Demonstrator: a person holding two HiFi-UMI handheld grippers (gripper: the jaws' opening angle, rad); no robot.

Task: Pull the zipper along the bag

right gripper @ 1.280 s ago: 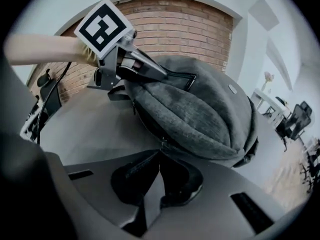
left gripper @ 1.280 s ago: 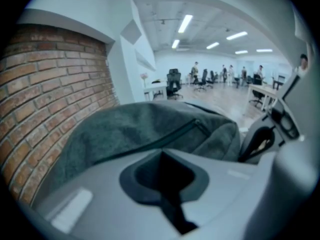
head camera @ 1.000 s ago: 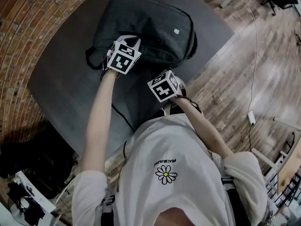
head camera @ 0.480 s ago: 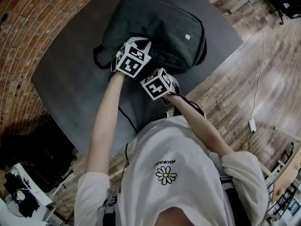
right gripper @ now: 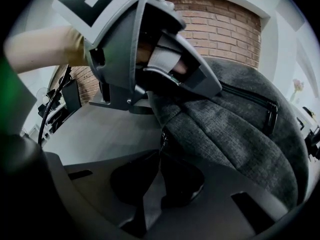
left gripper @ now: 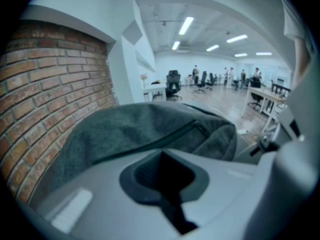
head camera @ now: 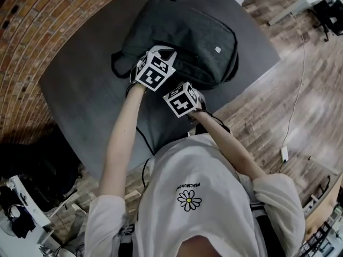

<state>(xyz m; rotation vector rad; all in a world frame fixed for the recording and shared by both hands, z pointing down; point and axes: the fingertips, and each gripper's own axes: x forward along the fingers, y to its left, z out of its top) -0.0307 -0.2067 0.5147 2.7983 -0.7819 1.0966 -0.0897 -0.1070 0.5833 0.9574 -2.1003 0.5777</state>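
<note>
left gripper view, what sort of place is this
Most likely an open-plan office or lab: long white ceiling strip lights, black office chairs on a pale wood-plank floor, and a red brick wall beside the dark grey table.

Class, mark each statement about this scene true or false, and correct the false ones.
1. The backpack lies on a dark table. True.
2. The left gripper hangs clear of the backpack. False: its jaws are shut on the backpack's fabric.
3. A brick wall stands beside the table. True.
4. The right gripper is over the wooden floor. False: it is at the backpack's near edge, jaws nearly together on the zipper pull and just easing open.
5. The person's shirt is plain black. False: it is white with a flower print.
</note>
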